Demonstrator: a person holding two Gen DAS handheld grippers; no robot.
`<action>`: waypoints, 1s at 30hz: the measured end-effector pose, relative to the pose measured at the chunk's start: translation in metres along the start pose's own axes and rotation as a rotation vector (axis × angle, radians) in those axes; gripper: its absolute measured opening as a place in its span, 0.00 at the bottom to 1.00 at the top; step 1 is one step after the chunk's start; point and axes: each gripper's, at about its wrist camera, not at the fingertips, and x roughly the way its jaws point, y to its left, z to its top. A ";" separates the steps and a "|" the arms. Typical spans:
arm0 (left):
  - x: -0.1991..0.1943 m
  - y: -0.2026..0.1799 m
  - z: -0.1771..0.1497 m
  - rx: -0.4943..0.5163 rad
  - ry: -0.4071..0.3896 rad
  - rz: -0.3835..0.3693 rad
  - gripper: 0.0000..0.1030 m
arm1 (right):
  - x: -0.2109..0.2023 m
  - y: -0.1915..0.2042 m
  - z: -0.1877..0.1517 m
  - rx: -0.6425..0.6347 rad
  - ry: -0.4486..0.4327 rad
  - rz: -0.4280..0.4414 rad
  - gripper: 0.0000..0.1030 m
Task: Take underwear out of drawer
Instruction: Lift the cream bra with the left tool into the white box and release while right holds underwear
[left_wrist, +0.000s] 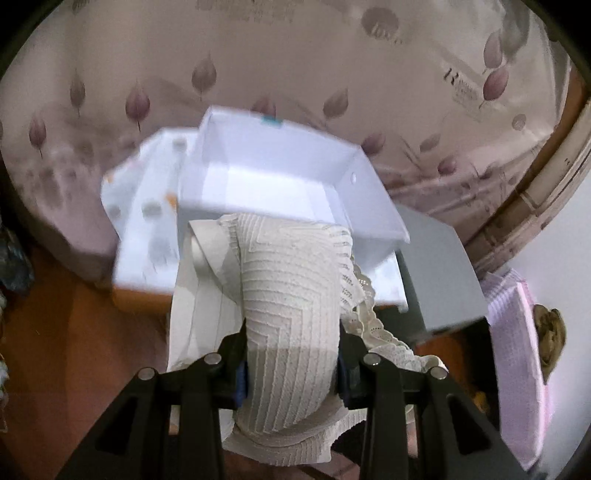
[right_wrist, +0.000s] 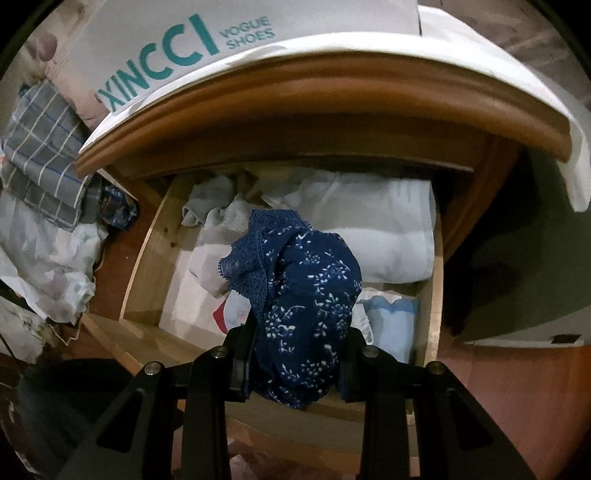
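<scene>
My left gripper (left_wrist: 291, 365) is shut on a cream ribbed piece of underwear (left_wrist: 291, 295) with a lace edge, which hangs bunched in the air above a white open shoebox (left_wrist: 273, 173). In the right wrist view my right gripper (right_wrist: 295, 362) is shut on dark blue underwear (right_wrist: 306, 291) with small white flowers and a lace trim. That piece is held over the open wooden drawer (right_wrist: 144, 251), which holds white and pale folded cloths (right_wrist: 373, 225). A light blue cloth (right_wrist: 391, 325) lies at the drawer's right front.
A shoebox with teal lettering (right_wrist: 177, 44) sits on the cabinet top (right_wrist: 332, 99) above the drawer. A grey checked cloth (right_wrist: 44, 147) and a pale bag lie left of the drawer. A leaf-patterned bedspread (left_wrist: 295, 66) lies behind the white box; a pink quilted item (left_wrist: 517, 354) is at right.
</scene>
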 end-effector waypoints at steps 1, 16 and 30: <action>-0.003 -0.002 0.012 0.008 -0.017 0.021 0.34 | -0.001 0.001 0.000 -0.008 -0.005 -0.002 0.29; 0.055 -0.002 0.137 0.074 -0.058 0.206 0.35 | -0.004 -0.012 0.000 0.028 -0.015 -0.135 0.29; 0.142 0.017 0.151 0.109 0.046 0.317 0.35 | -0.003 -0.035 0.001 0.143 -0.023 -0.182 0.29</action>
